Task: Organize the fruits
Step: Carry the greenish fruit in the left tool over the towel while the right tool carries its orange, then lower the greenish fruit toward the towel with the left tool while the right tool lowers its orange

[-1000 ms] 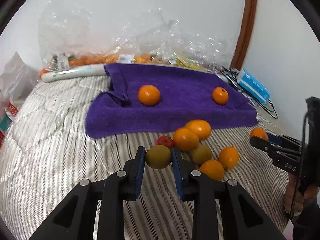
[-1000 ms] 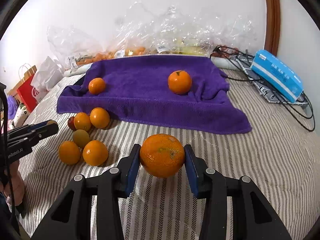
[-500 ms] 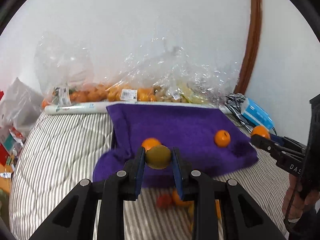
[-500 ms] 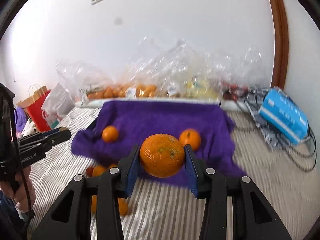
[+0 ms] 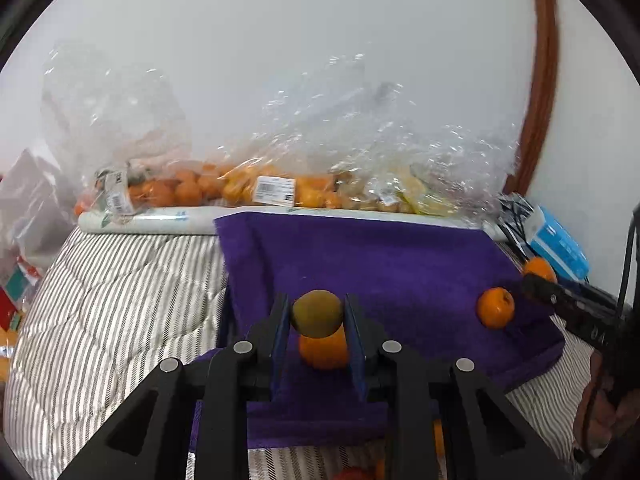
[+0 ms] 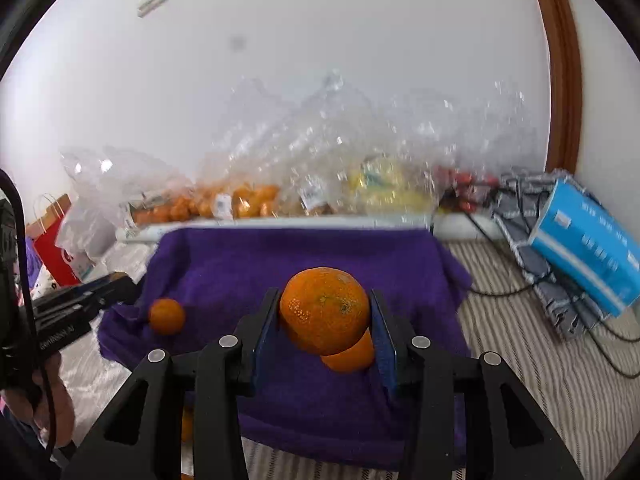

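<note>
My left gripper (image 5: 316, 316) is shut on a small green-brown fruit (image 5: 317, 313) and holds it above the purple towel (image 5: 380, 264). An orange (image 5: 324, 354) lies on the towel just behind it, and another orange (image 5: 495, 307) lies to the right. My right gripper (image 6: 324, 312) is shut on a large orange (image 6: 324, 310) above the same towel (image 6: 280, 264). An orange (image 6: 352, 354) lies partly hidden behind it, and a smaller orange (image 6: 167, 316) lies at the towel's left. The right gripper also shows at the right edge of the left wrist view (image 5: 536, 280).
Clear plastic bags of fruit (image 5: 248, 188) line the wall behind the towel. A blue box (image 6: 588, 240) and cables (image 6: 520, 240) lie on the striped bedding (image 5: 112, 300) at the right. A red paper bag (image 6: 56, 240) stands at the left. Loose fruit (image 5: 352, 472) lies below the towel's front edge.
Both grippers rose from the striped bedding and moved forward over the purple towel, each still holding its fruit. The loose fruit pile has dropped to the bottom edge of both views.
</note>
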`<state>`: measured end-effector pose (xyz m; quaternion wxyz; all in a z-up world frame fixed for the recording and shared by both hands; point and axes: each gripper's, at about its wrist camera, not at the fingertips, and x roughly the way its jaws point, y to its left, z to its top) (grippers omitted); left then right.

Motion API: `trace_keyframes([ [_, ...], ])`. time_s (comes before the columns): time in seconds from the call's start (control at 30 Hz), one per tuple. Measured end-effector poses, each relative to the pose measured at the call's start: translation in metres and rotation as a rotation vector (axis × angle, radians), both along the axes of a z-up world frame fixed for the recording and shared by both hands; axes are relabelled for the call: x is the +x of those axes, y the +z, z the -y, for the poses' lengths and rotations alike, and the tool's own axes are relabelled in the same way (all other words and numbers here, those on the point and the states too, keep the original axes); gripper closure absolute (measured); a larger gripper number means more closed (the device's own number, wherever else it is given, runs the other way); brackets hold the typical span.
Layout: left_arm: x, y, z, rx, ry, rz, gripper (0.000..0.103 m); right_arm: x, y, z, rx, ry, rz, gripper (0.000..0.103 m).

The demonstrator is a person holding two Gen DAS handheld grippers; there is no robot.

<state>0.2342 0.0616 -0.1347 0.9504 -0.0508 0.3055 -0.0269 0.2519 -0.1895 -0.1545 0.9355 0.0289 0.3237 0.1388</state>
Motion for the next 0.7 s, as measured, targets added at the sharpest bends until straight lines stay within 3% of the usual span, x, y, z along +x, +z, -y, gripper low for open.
trace_keyframes([
  [0.13,0.003,-0.002,-0.011,-0.095,0.010,-0.014,0.078,0.002,-0.003,0.008,0.002,-0.019,0.015,0.060],
  [0.7,0.010,-0.013,-0.015,-0.098,0.037,-0.049,0.078,0.009,-0.020,0.010,-0.004,-0.030,-0.036,0.060],
])
